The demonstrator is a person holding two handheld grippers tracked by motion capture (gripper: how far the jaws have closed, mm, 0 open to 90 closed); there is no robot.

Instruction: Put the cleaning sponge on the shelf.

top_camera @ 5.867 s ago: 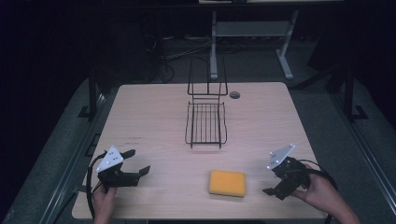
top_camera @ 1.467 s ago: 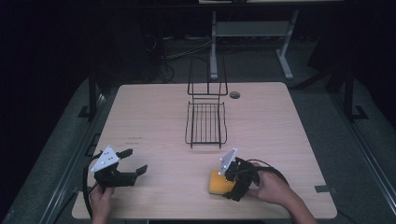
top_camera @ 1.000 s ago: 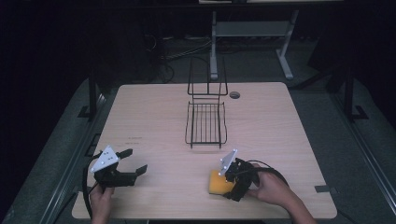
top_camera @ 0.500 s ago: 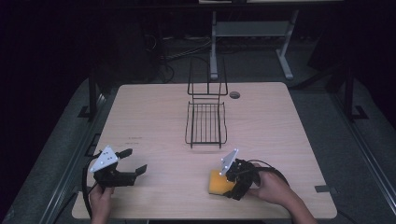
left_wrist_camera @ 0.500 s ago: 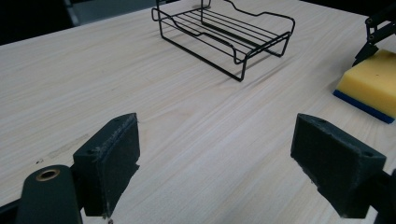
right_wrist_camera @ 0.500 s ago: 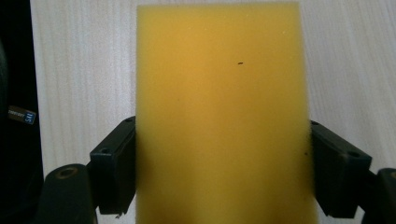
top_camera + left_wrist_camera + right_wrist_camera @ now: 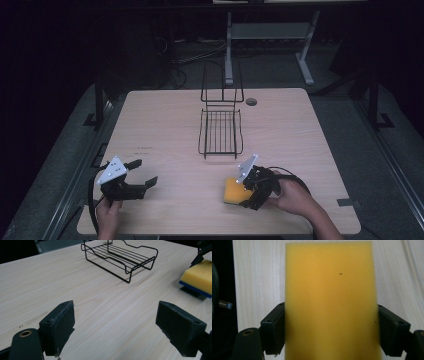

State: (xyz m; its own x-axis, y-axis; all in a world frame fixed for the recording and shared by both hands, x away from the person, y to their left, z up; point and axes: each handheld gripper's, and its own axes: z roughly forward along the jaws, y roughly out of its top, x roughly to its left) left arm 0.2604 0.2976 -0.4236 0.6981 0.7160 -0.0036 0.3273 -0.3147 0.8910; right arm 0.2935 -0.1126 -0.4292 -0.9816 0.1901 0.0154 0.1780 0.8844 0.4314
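A yellow sponge (image 7: 231, 191) with a blue underside lies near the table's front edge, right of centre. My right gripper (image 7: 243, 193) is shut on the sponge, one black jaw pressed to each long side. In the right gripper view the sponge (image 7: 329, 297) runs away from the camera between the jaws of the right gripper (image 7: 329, 336). In the left gripper view the sponge (image 7: 197, 275) seems raised a little at one edge, with a shadow under it. My left gripper (image 7: 142, 172) rests at the front left, open, and the left gripper (image 7: 125, 332) holds nothing.
A black wire rack (image 7: 220, 132) with an upright back stands in the middle of the wooden table (image 7: 160, 125); the rack (image 7: 120, 257) lies ahead of my left gripper. A small round grommet (image 7: 251, 101) sits near the far edge. Dark floor surrounds the table.
Since the earliest frame my right gripper has come in from the front right and closed on the sponge. Over the last second and a half nothing has visibly moved.
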